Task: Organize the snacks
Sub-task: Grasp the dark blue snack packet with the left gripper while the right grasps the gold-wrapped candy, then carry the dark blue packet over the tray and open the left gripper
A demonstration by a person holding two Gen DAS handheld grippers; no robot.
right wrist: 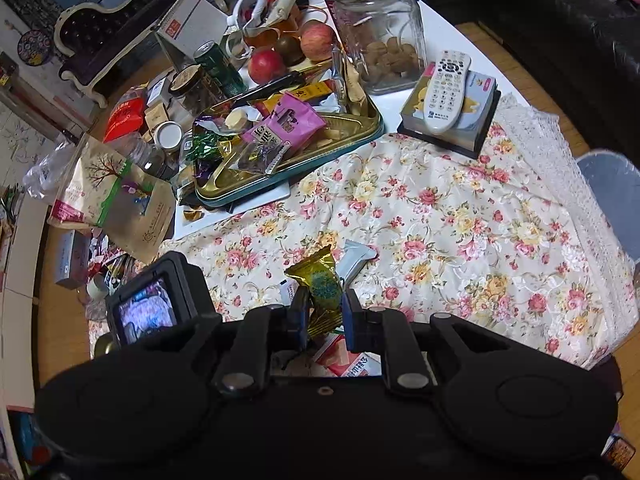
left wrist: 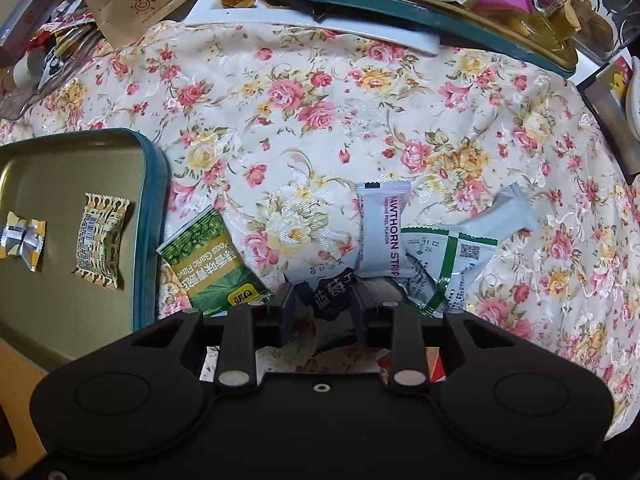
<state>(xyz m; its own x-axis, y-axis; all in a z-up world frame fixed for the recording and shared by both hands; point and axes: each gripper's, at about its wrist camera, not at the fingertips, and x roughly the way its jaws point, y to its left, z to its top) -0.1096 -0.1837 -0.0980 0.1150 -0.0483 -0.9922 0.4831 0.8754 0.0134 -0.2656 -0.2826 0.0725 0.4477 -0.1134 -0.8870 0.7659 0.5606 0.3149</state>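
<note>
While the right gripper (right wrist: 324,314) hangs above the flowered tablecloth (right wrist: 460,216), its two blue-padded fingers (right wrist: 298,316) pinch a gold-and-green foil snack packet (right wrist: 318,284) — the packet stands upright between them, its crimped top rising past the fingertips and its lower end fanning out below the pads. Just beyond it on the cloth lies a pale grey-white wrapped bar (right wrist: 356,258). Farther off and to the left sits a crowded gold tin tray with a teal rim (right wrist: 360,142), heaped with wrappers, among them a pink pouch (right wrist: 288,120). At the far right of the table a white remote control (right wrist: 446,90) rests on a box.

From the left wrist view, the left gripper (left wrist: 322,304) sits low over a small heap of snacks, fingers (left wrist: 286,308) spread apart. A dark navy packet with white characters (left wrist: 330,294) lies in the gap between them, but whether they touch it I cannot tell. Just past the fingertips lies a white hawthorn strip packet (left wrist: 382,232), and to its right a green-and-white sachet (left wrist: 448,264). Near the left finger lies a green garlic-pea packet (left wrist: 210,260), beside the teal wall of a second gold tin tray (left wrist: 154,220) — this one holds a patterned brown-and-cream candy (left wrist: 100,242) and a yellow-and-silver wrapped candy (left wrist: 22,242), apart from each other.
</note>
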